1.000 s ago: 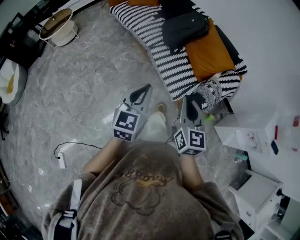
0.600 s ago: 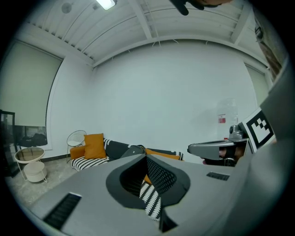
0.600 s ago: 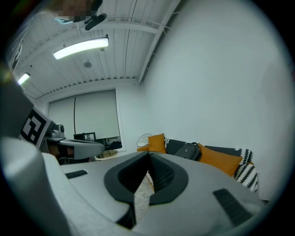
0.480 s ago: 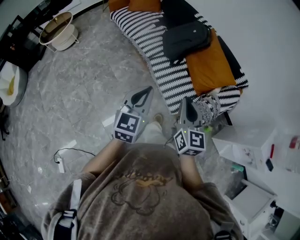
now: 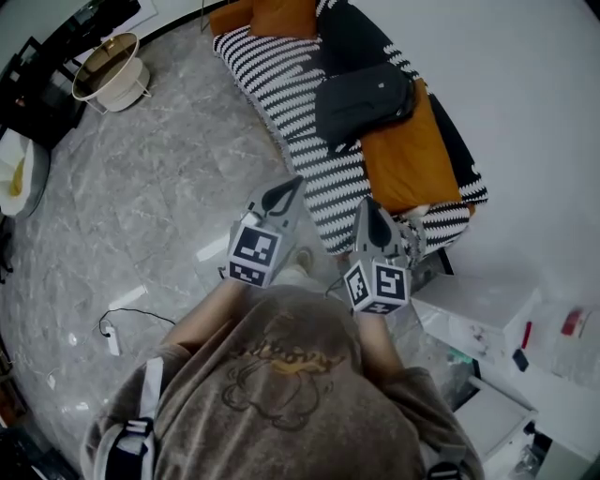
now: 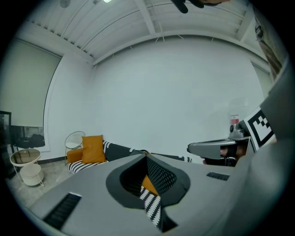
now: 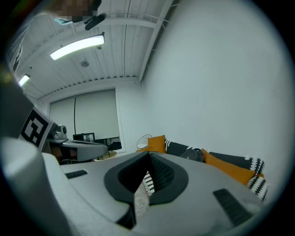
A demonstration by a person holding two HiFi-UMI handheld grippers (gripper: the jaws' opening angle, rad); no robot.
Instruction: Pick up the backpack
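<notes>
The dark grey backpack [image 5: 361,101] lies on a black-and-white striped sofa [image 5: 281,84], leaning against an orange cushion [image 5: 405,155]. In the right gripper view the backpack [image 7: 192,154] is a small dark lump ahead on the sofa. My left gripper [image 5: 291,184] is shut and empty, held over the floor just short of the sofa's front edge. The right gripper [image 5: 369,206] is also shut and empty, and hovers over the sofa's near end. Both point toward the sofa, well short of the backpack. In its own view the left gripper [image 6: 146,156] shows its jaws closed together.
A round white basket-like side table [image 5: 108,70] stands at the far left on the grey marble floor [image 5: 159,187]. A white cable with a power strip [image 5: 111,337] lies on the floor at the left. A low white cabinet [image 5: 478,305] stands to the right of the sofa's end. An orange pillow [image 5: 281,14] sits at the sofa's far end.
The person has stepped forward. Both shut grippers are nearer the sofa, and the backpack sits lower in the head view, closer to them.
</notes>
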